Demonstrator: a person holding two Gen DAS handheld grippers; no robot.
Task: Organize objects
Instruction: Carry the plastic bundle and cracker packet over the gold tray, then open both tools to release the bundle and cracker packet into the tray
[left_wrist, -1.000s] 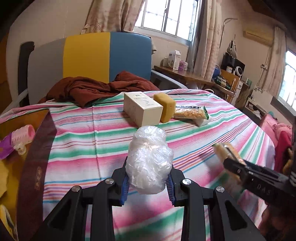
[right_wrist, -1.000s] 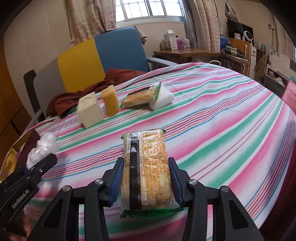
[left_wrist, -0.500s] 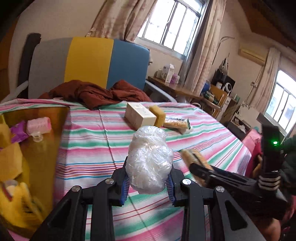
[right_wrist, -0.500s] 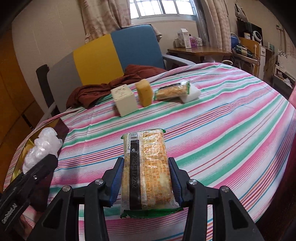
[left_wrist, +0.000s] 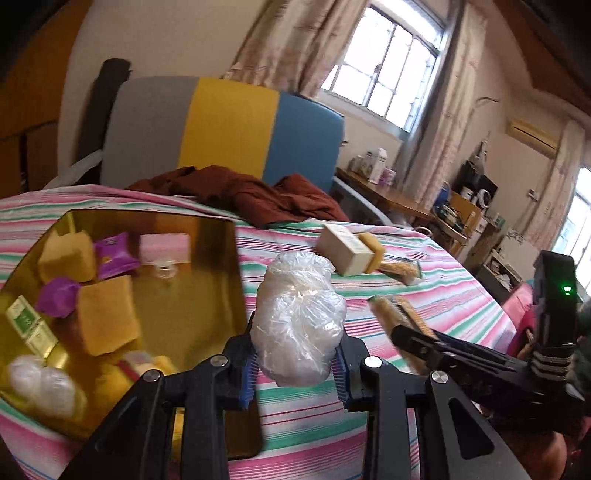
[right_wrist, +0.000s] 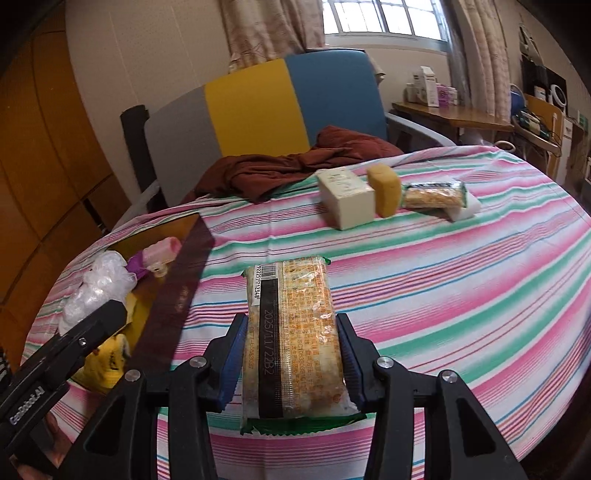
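Observation:
My left gripper (left_wrist: 295, 365) is shut on a crumpled clear plastic bag (left_wrist: 299, 317), held above the striped table just right of a gold tin box (left_wrist: 221, 236). The tin holds yellow sponges, purple packets, a pink item and another clear bag. My right gripper (right_wrist: 291, 365) is shut on a wrapped cracker packet (right_wrist: 295, 339) above the tablecloth, right of the tin's edge (right_wrist: 177, 295). From the left wrist view the right gripper (left_wrist: 402, 328) and its packet show at the right; from the right wrist view the left gripper (right_wrist: 103, 317) and its bag (right_wrist: 99, 284) show at the left.
At the far side of the table lie a cream box (right_wrist: 347, 199), a yellow sponge (right_wrist: 386, 188), another cracker packet (right_wrist: 434, 194) on a white block, and a brown cloth (right_wrist: 295, 166). A grey, yellow and blue chair (right_wrist: 258, 103) stands behind.
Both grippers have swung left and risen a little with their loads. The gold tin has come into full view at the left, and the box and sponge sit farther off to the right.

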